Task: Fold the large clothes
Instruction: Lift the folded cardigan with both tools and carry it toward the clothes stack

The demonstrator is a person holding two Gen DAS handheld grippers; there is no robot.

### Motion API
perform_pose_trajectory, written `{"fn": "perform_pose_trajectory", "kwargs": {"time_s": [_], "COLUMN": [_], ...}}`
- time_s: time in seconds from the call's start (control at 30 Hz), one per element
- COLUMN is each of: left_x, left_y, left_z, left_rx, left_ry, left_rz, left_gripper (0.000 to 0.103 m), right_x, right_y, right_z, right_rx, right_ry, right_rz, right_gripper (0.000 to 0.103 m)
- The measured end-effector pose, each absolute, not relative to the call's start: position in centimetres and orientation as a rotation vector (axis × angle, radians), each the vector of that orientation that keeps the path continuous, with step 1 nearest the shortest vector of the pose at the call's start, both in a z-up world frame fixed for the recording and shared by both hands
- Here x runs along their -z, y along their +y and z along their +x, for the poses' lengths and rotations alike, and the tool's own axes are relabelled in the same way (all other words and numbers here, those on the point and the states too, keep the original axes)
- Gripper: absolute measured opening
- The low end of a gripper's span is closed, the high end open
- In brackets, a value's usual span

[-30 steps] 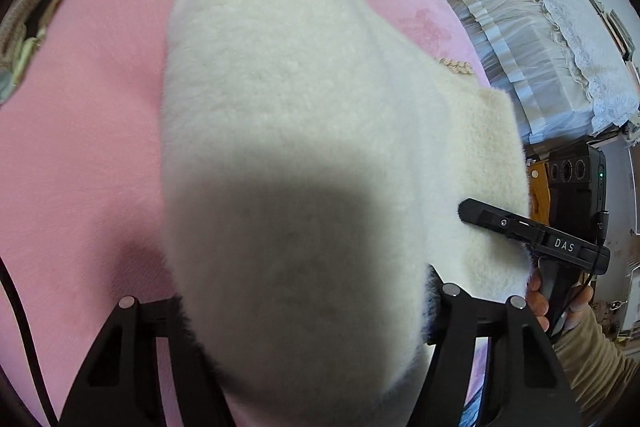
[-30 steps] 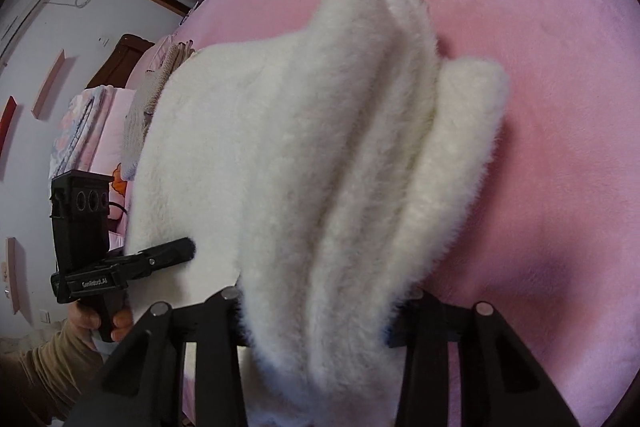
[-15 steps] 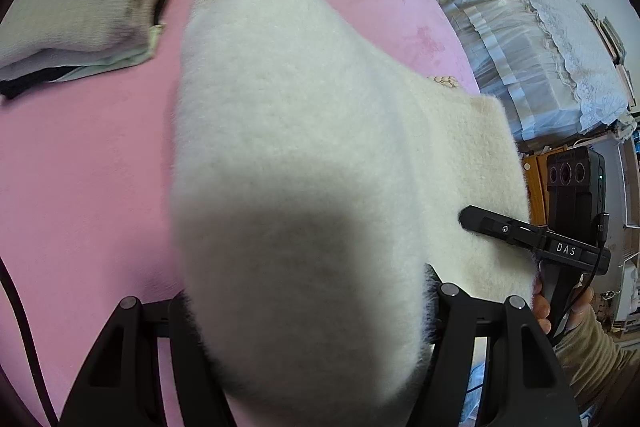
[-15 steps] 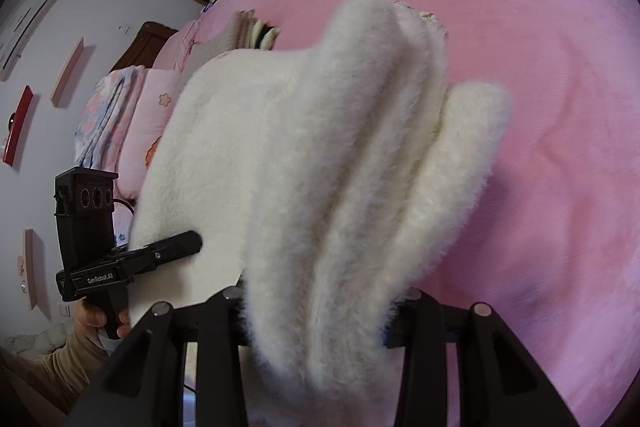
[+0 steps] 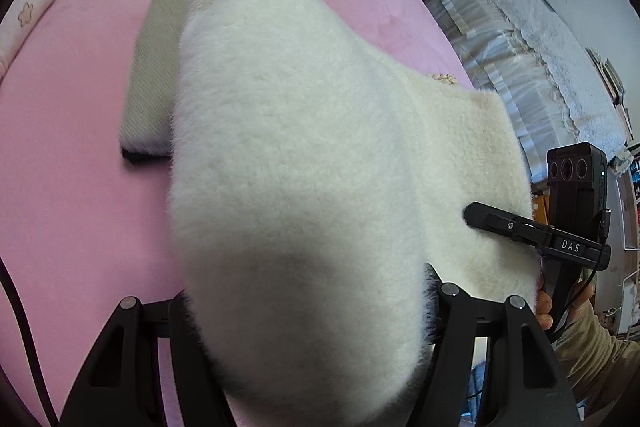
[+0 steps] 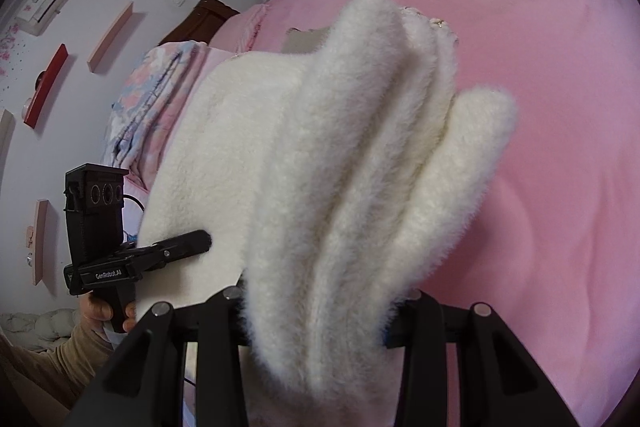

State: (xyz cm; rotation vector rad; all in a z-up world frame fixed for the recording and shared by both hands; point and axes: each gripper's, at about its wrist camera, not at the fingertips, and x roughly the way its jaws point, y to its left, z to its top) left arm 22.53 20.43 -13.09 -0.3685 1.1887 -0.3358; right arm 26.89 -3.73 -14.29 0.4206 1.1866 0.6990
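The fluffy white garment bulges so thickly through the left claw that its fingertips are buried in pile, and the same happens at the right claw. A folded beige pile on the pink bed lies half hidden behind the garment. The garment's lower end runs off the bottom edge of both views. The person's right hand is mostly covered by the handle.

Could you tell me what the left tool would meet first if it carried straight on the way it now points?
The left tool is shut on the white fluffy garment, which fills its line. Beyond that, probably the folded beige clothes on the pink bed; depth is unclear.
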Motion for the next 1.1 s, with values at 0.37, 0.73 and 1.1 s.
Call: {"fn": "perform_pose_trajectory", "kwargs": {"time_s": [0.37, 0.73, 1.1], "left_x": [13.5, 20.6, 24.9], "left_y": [31.6, 36.8, 35.0], "left_z": [36.7, 46.8, 48.0], "left_rx": [0.346, 0.322, 0.372], "left_ry": [1.044, 1.054, 1.041], "left_rz": [-0.33, -0.375, -0.332], "left_gripper": [0.065, 0.065, 0.075], "right_x": [14.3, 19.7, 25.9], "right_y": [4.4, 7.7, 7.6], "right_z": [40.5, 50.0, 52.1], "right_rx": [-0.704, -0.645, -0.59], "right_ry": [1.075, 1.094, 1.178], "right_rz": [0.422, 0.393, 0.453], "right_gripper": [0.039, 0.039, 0.054]}}
